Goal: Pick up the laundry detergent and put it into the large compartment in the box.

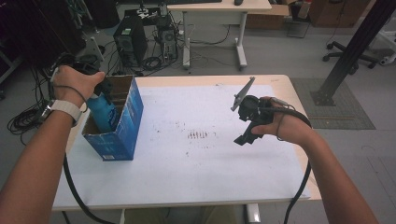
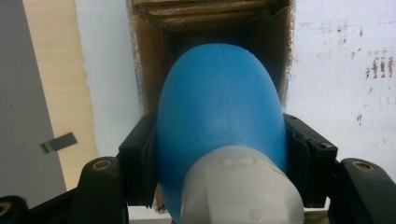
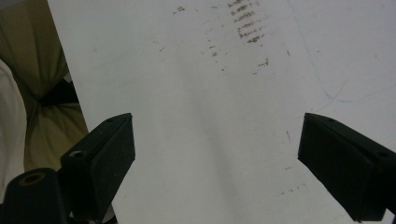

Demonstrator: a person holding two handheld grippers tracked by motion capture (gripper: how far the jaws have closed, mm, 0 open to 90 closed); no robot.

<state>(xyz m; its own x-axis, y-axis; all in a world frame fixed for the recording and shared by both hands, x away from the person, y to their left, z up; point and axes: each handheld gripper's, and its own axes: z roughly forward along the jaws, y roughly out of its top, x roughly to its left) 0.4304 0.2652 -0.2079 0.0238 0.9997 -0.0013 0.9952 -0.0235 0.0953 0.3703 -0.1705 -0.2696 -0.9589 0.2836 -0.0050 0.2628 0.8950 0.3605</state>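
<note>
over blue box [image 1: 122, 123], left tool [image 1: 100, 91] gripping blue bottle [image 2: 219, 121]

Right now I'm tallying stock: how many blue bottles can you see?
1. The blue bottle sits clamped in the left gripper, partly inside the blue cardboard box at the table's left edge. More could lie hidden deeper in the box.

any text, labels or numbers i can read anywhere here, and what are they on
Nothing can be read as text.
blue box: a small white label low on its near face, too small and blurred to read.
blue bottle, clamped between the jaws of the left gripper: plain, no print showing.
white table cover: brown smudges in a row, marks rather than letters.
right gripper: jaws spread over the cover, no markings.
</note>
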